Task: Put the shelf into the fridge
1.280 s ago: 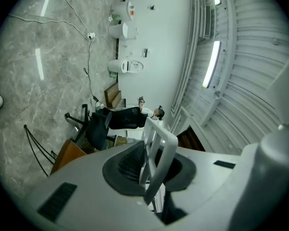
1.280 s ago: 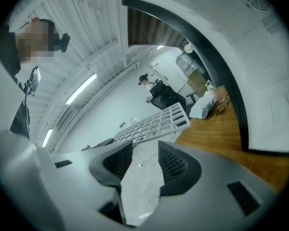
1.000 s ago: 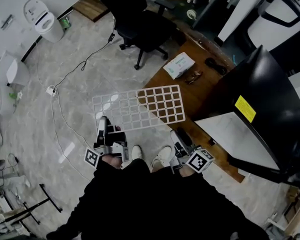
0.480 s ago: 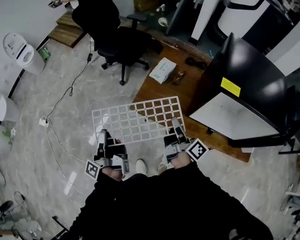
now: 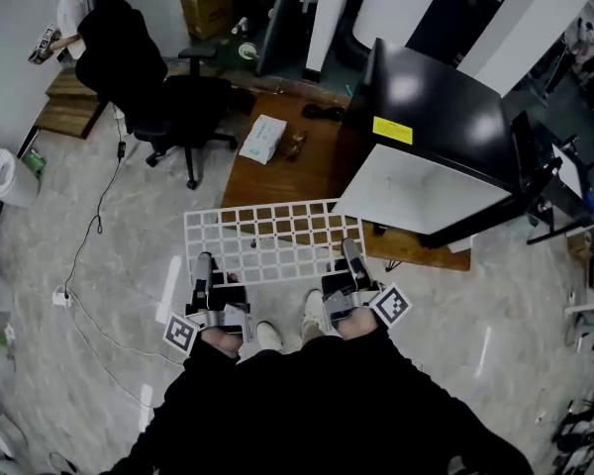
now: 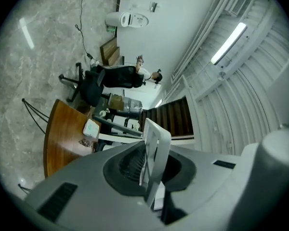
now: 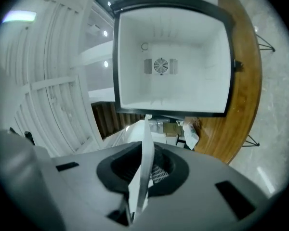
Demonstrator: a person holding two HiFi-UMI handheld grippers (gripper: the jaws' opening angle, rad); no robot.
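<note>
Just one shelf (image 5: 267, 236): left claw (image 5: 202, 262) clamped on it, right claw (image 5: 348, 251) closing on it.

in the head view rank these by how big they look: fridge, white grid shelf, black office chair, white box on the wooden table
1. fridge, clearly largest
2. shelf, though it is held nearer the camera
3. office chair, close to the shelf
4. white box, smallest

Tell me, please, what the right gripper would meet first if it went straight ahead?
Probably the open fridge: the right gripper, jaws closing on the shelf, faces its white cavity, nothing visibly between; depth is unclear.
</note>
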